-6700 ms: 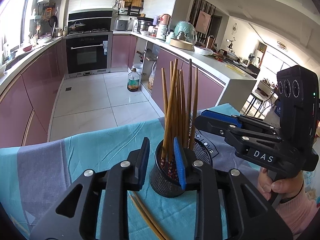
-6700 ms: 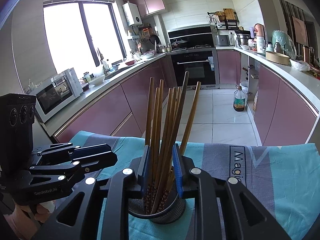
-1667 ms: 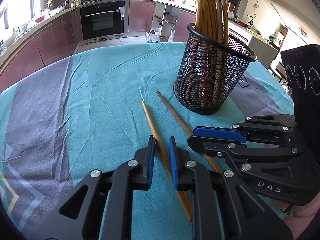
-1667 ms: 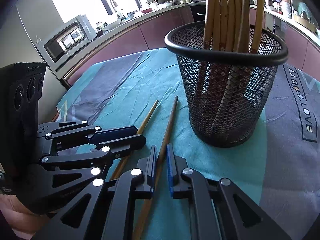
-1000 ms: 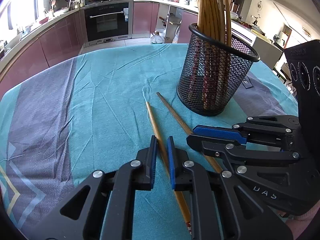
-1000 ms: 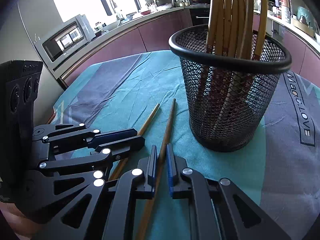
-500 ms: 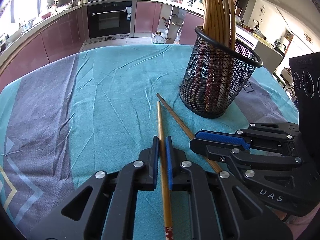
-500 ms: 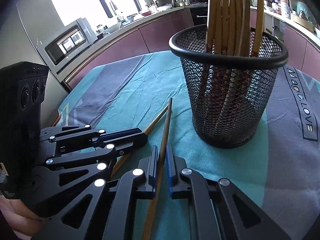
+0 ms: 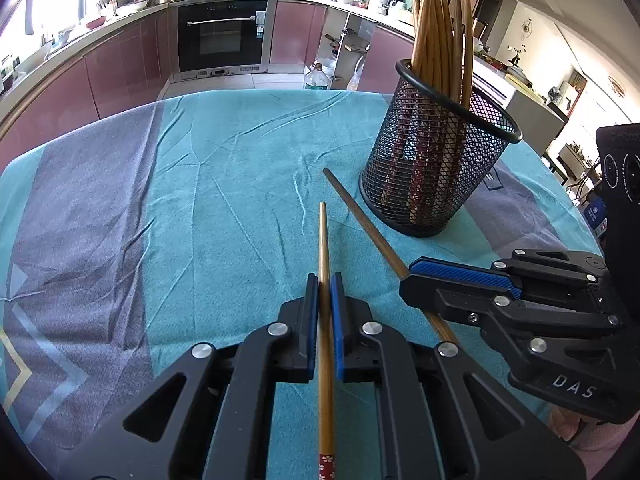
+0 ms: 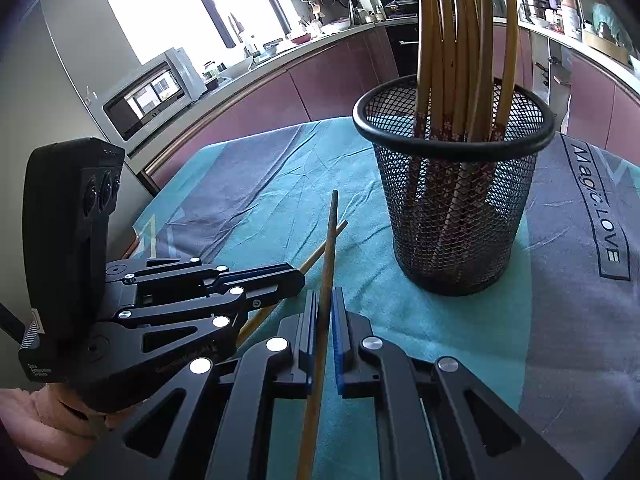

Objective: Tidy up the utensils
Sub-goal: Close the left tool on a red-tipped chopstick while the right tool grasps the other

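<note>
My left gripper (image 9: 324, 284) is shut on a light wooden chopstick (image 9: 323, 240) that points forward along its fingers, the tip just over the teal cloth. My right gripper (image 10: 324, 296) is shut on a darker chopstick (image 10: 330, 232), which crosses over the light chopstick (image 10: 312, 259) in that view. The two grippers sit side by side, the right gripper (image 9: 412, 276) to the right of the left. A black mesh holder (image 9: 436, 168) with several upright chopsticks (image 10: 444, 60) stands just beyond, to the right.
The teal and grey cloth (image 9: 200, 200) covers the table. Behind it run kitchen counters with an oven (image 9: 222, 36) and a microwave (image 10: 148, 92). A hand in a pink sleeve (image 10: 32, 424) holds the left gripper.
Both pairs of jaws have closed onto their chopsticks. Each chopstick has swung into line with its fingers, and its far tip has come up off the cloth a little.
</note>
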Action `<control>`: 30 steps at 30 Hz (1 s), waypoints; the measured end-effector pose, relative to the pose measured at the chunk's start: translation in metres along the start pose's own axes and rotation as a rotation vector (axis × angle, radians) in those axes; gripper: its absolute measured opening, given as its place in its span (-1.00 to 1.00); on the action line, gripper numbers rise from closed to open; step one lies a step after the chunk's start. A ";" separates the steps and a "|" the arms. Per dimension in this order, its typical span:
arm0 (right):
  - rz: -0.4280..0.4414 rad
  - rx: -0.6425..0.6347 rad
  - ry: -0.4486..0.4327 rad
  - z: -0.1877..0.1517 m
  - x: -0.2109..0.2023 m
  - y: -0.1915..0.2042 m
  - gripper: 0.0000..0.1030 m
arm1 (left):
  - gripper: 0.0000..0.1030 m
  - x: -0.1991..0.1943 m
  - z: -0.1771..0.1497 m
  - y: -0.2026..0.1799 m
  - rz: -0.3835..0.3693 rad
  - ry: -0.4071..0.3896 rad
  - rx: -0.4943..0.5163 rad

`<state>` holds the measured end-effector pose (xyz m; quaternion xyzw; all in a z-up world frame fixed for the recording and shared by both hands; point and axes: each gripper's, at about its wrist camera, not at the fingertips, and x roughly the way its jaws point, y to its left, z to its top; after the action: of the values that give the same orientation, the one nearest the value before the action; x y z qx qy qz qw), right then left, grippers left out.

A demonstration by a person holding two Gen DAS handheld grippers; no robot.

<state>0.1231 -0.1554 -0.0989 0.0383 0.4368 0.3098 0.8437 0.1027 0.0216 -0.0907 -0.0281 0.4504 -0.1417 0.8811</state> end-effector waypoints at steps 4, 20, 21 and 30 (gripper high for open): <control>0.012 -0.002 -0.009 0.000 -0.006 0.001 -0.88 | -0.86 -0.008 0.001 0.002 -0.005 -0.013 -0.001; 0.037 -0.001 -0.051 0.001 -0.025 -0.001 -0.89 | -0.86 -0.042 0.005 0.009 -0.042 -0.057 0.006; 0.036 -0.003 -0.054 0.001 -0.026 -0.001 -0.89 | -0.86 -0.044 0.006 0.009 -0.046 -0.060 0.005; 0.048 -0.013 -0.088 0.005 -0.039 0.003 -0.93 | -0.87 -0.069 0.008 0.016 -0.072 -0.091 0.001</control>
<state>0.1090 -0.1738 -0.0667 0.0568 0.3962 0.3306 0.8547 0.0750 0.0549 -0.0346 -0.0501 0.4083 -0.1723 0.8950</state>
